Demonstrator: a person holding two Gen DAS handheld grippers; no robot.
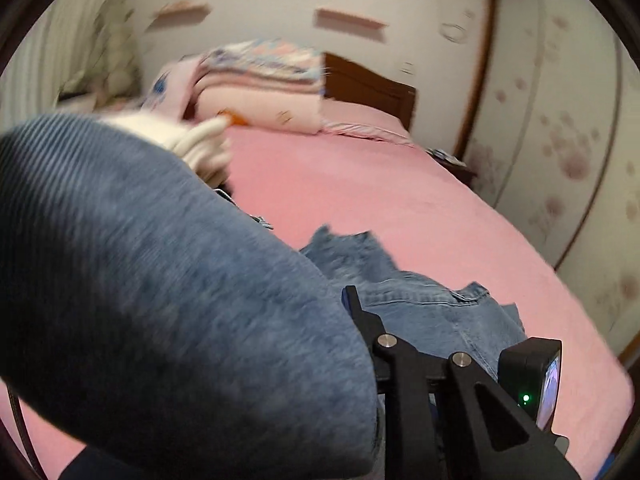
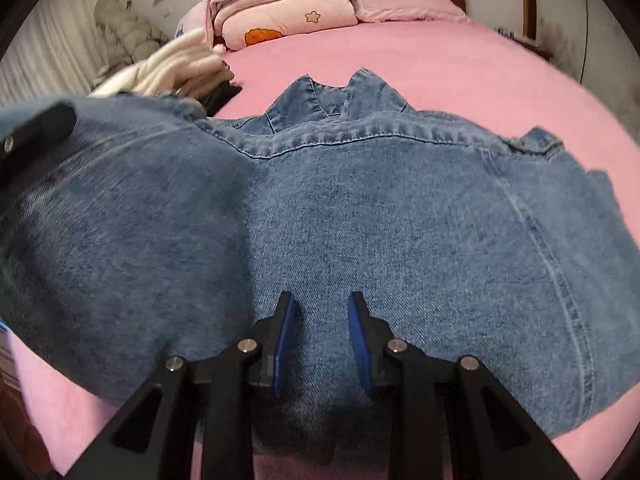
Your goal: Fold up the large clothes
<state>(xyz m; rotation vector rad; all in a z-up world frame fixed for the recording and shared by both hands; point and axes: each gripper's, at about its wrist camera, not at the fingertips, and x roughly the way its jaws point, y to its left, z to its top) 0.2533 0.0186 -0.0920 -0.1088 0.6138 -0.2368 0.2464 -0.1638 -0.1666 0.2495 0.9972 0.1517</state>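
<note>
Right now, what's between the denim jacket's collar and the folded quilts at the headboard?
Right wrist view: only bare pink bedsheet between the denim jacket collar and the folded quilts.

Left wrist cam sat low over the pink bed point(image 1: 400, 200), tilted, facing the headboard point(image 1: 372, 88) and wardrobe doors point(image 1: 560, 120). Blue fabric point(image 1: 160, 280) right against the lens blocked the left half; view was motion-blurred. Right wrist cam looked forward and down along its fingers point(image 2: 286, 340), very near the denim jacket point(image 2: 400, 220), also facing the headboard end. Both views shared the jacket, the bed, the folded quilt stack point(image 2: 280, 4) and the white knit pile point(image 2: 176, 64).
</note>
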